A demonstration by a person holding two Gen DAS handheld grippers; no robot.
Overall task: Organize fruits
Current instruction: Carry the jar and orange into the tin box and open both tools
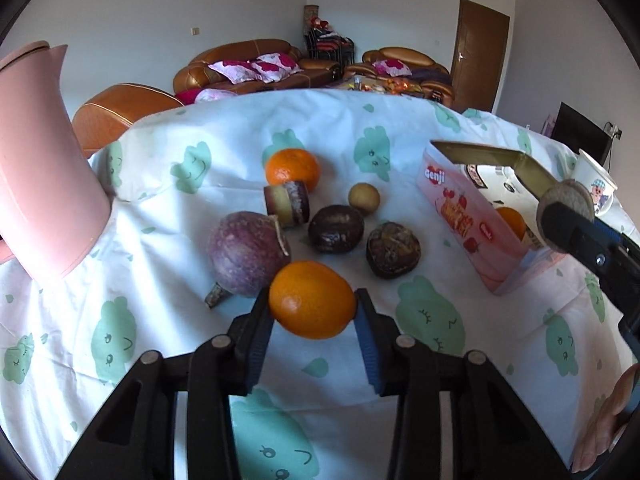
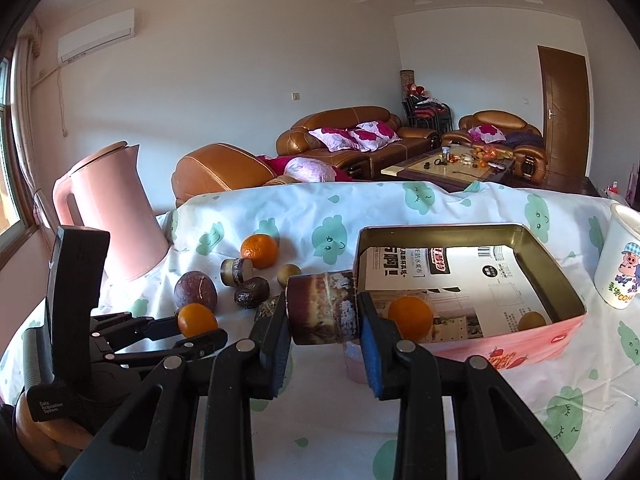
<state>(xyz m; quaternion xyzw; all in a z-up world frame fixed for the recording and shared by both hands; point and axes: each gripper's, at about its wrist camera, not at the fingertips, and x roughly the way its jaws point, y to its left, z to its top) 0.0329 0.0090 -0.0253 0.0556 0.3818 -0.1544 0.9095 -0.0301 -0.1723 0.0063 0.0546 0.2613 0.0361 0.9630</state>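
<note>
- Left claw (image 1: 313, 305) pinching orange (image 1: 312, 299) near tin box (image 2: 472, 280); round skin, could squirt out.
- Right claw (image 2: 322, 312) clamped on sugarcane chunk (image 2: 320, 307) beside the box; might clip rim, drop.

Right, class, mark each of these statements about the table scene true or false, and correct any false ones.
1. The left gripper has an orange between its fingers. True.
2. The right gripper is empty. False: it is shut on a sugarcane piece.
3. The pink tin box already contains an orange. True: one orange in the box lies inside.
4. The pink kettle lies on its side. False: it stands upright on the cloth.
5. A white cup stands inside the box. False: it stands outside, beside the box.
</note>
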